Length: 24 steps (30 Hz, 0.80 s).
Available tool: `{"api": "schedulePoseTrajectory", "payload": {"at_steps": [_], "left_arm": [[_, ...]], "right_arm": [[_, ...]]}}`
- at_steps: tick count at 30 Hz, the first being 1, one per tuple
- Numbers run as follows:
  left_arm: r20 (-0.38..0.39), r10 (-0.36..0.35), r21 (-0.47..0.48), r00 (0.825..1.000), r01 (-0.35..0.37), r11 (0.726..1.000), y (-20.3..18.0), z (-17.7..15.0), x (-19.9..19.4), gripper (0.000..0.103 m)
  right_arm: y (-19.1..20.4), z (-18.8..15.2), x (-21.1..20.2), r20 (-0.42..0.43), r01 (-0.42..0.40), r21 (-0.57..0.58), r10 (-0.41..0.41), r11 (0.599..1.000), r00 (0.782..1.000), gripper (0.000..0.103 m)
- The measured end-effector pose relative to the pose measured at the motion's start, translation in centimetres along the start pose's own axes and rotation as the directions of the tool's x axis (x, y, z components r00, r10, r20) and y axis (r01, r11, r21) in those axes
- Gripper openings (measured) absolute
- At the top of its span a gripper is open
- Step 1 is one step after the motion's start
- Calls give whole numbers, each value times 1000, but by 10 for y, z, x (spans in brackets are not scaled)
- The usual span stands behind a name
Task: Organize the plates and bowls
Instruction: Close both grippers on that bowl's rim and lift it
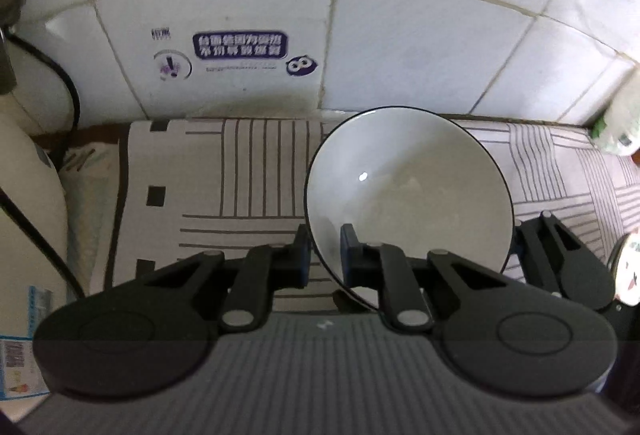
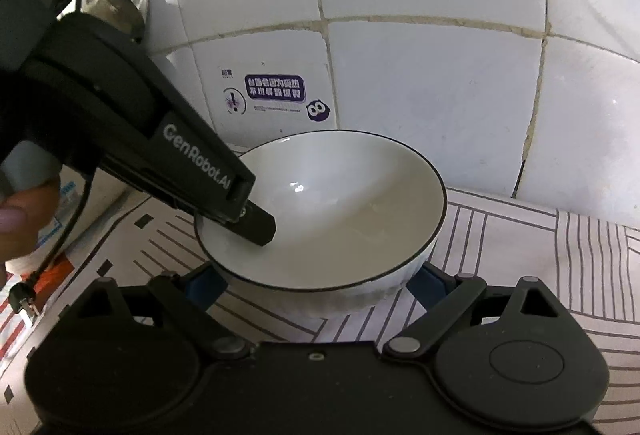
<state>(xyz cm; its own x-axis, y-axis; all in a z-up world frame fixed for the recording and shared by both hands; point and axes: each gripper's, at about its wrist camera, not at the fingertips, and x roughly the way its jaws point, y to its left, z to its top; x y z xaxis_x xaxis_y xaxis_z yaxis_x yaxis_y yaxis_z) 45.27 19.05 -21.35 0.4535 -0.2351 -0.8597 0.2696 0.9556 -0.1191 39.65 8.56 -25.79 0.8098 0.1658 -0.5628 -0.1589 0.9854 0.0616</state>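
Against the tiled wall, on the striped table cloth (image 2: 520,255), my left tongs (image 1: 325,249) pinch the white bowl (image 2: 340,203) by its rim for lifting; my right tongs (image 2: 316,285) stand wide around its base, steadying.

Worktop (image 2: 592,319) under striped cloth (image 1: 248,171), white with dark lines and small black squares. White bowl (image 2: 340,211) with dark rim sits on cloth, close to tiled wall. Cloth ends just before wall.
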Motion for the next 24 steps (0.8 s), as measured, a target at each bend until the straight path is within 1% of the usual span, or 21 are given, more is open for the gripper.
{"api": "schedulePoseTrajectory", "payload": {"at_steps": [2, 6, 11, 14, 17, 21, 24], "left_arm": [[20, 7, 28, 1000, -7, 1000, -5, -1, -9, 13], [43, 15, 68, 999, -17, 998, -11, 0, -25, 14], [42, 3, 69, 999, -6, 998, -15, -2, -49, 14], [57, 0, 88, 998, -5, 996, -21, -5, -64, 14], [63, 14, 120, 998, -21, 993, -33, -9, -80, 14], [63, 15, 154, 998, -24, 988, -50, -14, -100, 14], [75, 36, 176, 997, -49, 983, -69, -20, -116, 14]], "right_arm": [[4, 1, -3, 14, 4, 3, -4, 1000, 1000, 96], [1, 4, -21, 52, 9, 10, -9, 1000, 999, 96], [6, 9, -43, 88, 10, 1, -10, 1000, 996, 96], [10, 10, -61, 119, 17, -22, -15, 1000, 993, 96], [13, 9, -80, 141, 26, -34, -21, 999, 990, 96], [15, 6, -108, 168, 40, -27, -35, 999, 985, 96], [12, 4, -132, 186, 50, -24, -45, 998, 982, 96]]}}
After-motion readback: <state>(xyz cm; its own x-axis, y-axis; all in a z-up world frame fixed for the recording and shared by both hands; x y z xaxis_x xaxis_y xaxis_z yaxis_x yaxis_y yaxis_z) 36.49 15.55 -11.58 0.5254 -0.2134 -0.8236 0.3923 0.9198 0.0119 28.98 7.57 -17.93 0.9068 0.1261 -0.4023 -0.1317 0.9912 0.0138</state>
